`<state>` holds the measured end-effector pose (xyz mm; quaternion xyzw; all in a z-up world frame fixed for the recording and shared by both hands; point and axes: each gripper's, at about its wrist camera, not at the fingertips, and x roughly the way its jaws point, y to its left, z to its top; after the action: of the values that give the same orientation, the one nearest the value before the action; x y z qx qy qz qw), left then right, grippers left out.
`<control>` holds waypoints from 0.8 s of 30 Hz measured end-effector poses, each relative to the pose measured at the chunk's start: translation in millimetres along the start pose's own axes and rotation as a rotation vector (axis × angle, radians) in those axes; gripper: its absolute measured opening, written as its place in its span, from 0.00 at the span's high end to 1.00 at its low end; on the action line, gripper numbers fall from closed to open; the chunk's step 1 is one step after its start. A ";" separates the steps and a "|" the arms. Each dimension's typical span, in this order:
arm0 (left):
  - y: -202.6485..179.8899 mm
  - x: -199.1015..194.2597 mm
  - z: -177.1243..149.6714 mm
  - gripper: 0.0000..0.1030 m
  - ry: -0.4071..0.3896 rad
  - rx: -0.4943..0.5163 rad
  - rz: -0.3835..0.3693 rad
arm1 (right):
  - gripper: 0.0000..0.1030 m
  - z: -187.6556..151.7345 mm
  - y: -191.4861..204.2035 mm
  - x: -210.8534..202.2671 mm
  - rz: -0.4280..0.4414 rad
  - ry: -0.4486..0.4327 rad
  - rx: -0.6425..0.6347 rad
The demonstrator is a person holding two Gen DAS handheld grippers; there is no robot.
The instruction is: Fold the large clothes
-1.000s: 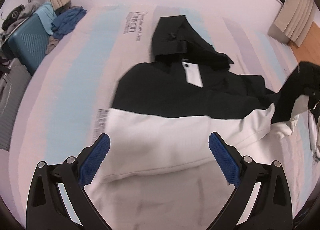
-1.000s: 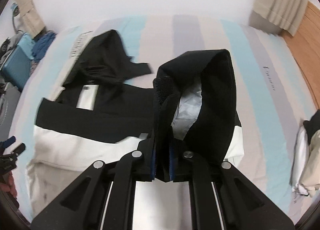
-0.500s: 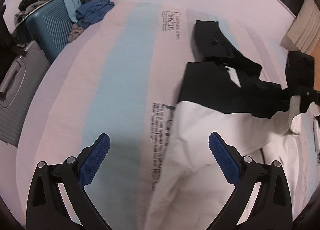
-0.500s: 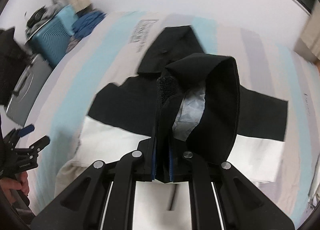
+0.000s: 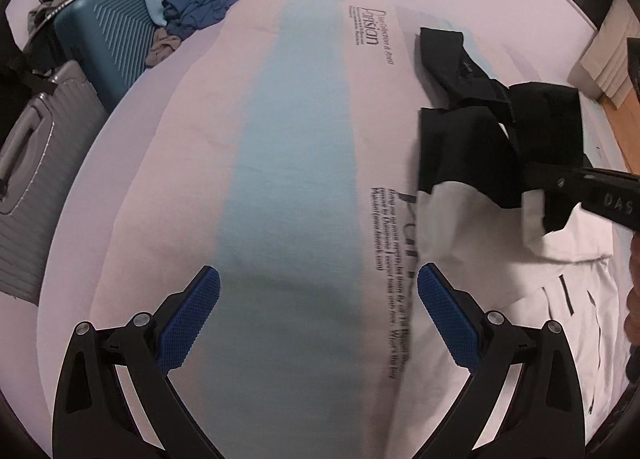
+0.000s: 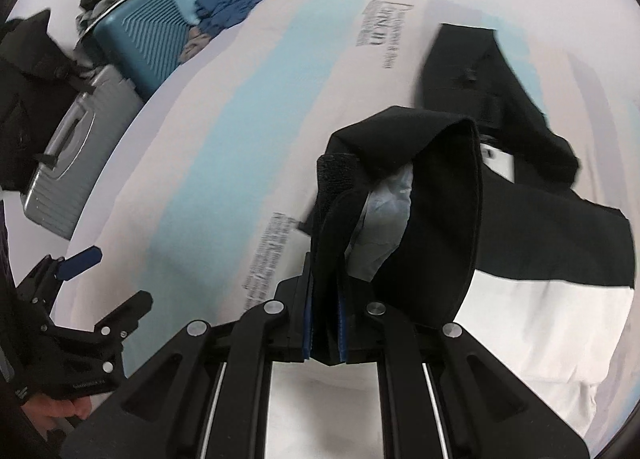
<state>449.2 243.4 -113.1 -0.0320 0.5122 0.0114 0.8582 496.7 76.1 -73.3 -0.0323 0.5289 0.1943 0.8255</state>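
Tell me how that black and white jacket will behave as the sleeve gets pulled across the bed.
Probably floppy: the black sleeve droops in a loop from the shut right gripper. The jacket will likely drag and bunch; its white part already lies creased on the bedsheet. The shell looks smooth, so it may slide easily.

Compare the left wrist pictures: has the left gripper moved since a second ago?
Yes. The left gripper was over the jacket's white part; it has shifted leftward along the bed, towards the blue suitcase, and now hangs over bare sheet.
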 end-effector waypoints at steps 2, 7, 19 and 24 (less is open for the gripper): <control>9.5 6.0 1.3 0.06 0.005 -0.019 -0.001 | 0.92 1.1 12.9 14.8 0.002 0.020 -0.009; 25.6 25.4 4.0 0.06 0.016 -0.049 -0.016 | 0.92 -2.7 23.0 56.6 -0.020 0.078 -0.011; 45.4 65.3 -0.7 0.06 0.041 -0.048 -0.003 | 0.92 -15.5 25.9 103.5 -0.070 0.105 0.026; 49.5 71.2 -8.6 0.06 0.049 -0.049 -0.005 | 0.91 -17.7 27.6 113.4 -0.109 0.101 0.049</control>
<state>472.9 291.2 -182.0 -0.0546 0.5325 0.0211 0.8444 513.1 129.5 -177.3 -0.0506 0.5719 0.1344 0.8077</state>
